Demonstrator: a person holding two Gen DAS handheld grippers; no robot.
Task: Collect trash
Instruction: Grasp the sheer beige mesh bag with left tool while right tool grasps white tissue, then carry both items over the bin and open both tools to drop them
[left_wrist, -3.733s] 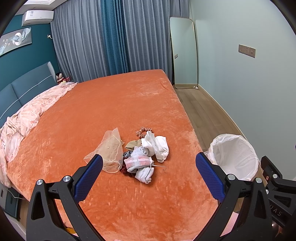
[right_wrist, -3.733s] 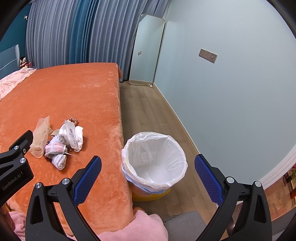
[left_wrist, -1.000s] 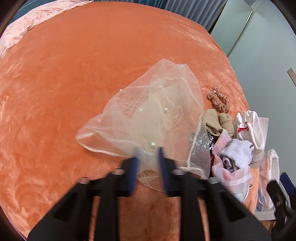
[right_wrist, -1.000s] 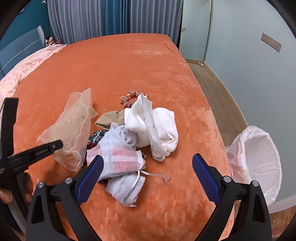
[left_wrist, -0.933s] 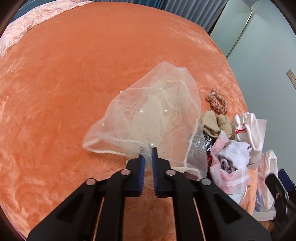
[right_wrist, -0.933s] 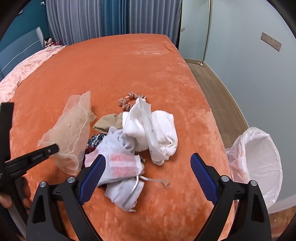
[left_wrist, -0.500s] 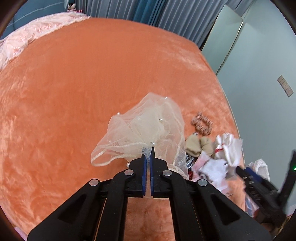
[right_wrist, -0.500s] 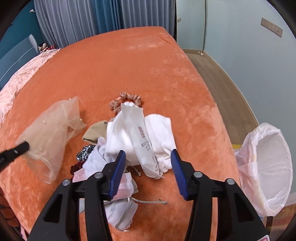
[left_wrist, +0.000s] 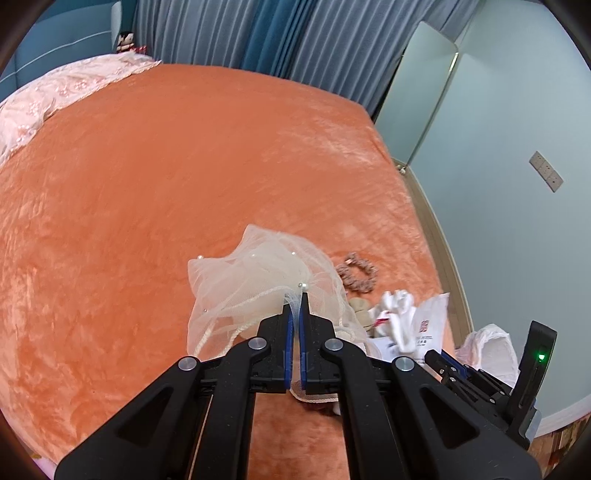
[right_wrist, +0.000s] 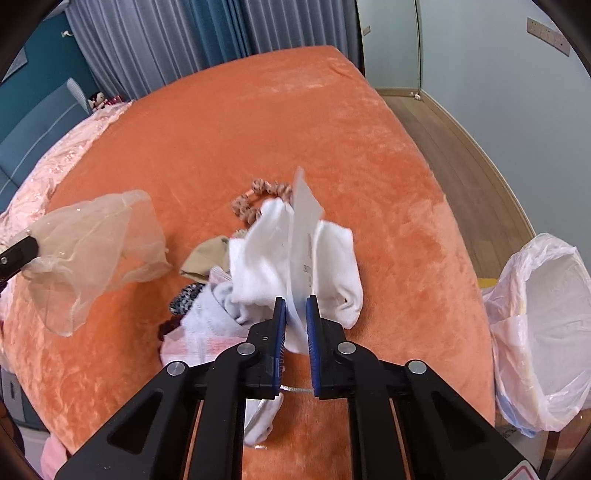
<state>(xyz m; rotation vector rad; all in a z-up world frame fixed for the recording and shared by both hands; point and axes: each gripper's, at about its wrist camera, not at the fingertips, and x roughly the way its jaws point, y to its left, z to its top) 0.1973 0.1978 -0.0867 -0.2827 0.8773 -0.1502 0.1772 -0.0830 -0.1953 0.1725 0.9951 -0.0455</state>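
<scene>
My left gripper (left_wrist: 294, 291) is shut on a sheer cream tulle piece with pearls (left_wrist: 255, 284) and holds it lifted above the orange bed; it also shows in the right wrist view (right_wrist: 96, 243). My right gripper (right_wrist: 295, 301) is shut on a white paper-banded sock bundle (right_wrist: 295, 251), pulled up from a pile of socks and cloth (right_wrist: 210, 314). The white-lined trash bin (right_wrist: 546, 332) stands on the floor to the right of the bed, also in the left wrist view (left_wrist: 491, 350).
A pink scrunchie (right_wrist: 258, 197) and a beige sock (right_wrist: 205, 260) lie on the orange blanket (right_wrist: 258, 122). A pink quilt (left_wrist: 55, 96) covers the bed's far left. A mirror (left_wrist: 421, 92) leans on the wall by the curtains.
My left gripper closed on the tulle and lifted it off the bed. My right gripper moved in over the pile, closed on the white bundle and raised it.
</scene>
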